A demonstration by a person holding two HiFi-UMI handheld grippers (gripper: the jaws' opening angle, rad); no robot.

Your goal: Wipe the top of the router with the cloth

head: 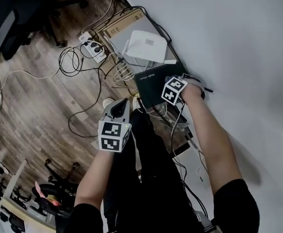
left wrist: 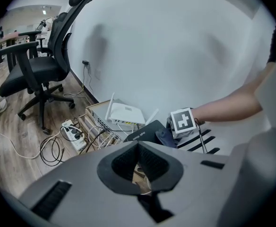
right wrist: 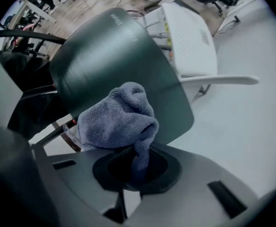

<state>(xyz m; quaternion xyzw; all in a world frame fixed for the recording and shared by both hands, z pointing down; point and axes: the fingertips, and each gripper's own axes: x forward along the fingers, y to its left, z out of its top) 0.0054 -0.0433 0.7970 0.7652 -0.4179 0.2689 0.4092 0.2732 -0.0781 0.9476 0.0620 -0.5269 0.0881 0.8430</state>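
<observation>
The right gripper (right wrist: 137, 162) clamps a bunched blue-grey cloth (right wrist: 116, 119), which rests on the black router (right wrist: 105, 51) at its top's near edge; a white router (right wrist: 190, 37) sits just beyond, beside the wall (right wrist: 251, 126). The left gripper (left wrist: 139, 161) hangs apart, jaws closed on nothing; a power strip (left wrist: 73, 131) and cables lie on the wooden floor (left wrist: 15, 141).

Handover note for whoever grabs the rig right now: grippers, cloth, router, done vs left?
Right gripper: shut on the blue-grey cloth.
Left gripper: shut, empty, held back from the work.
The cloth sits bunched on the near part of the dark router top; a white router lies just beyond.
Done: cloth gripped and on the top. How much is wiped can't be told.
Left: sweep the cloth across the rest of the top.
</observation>
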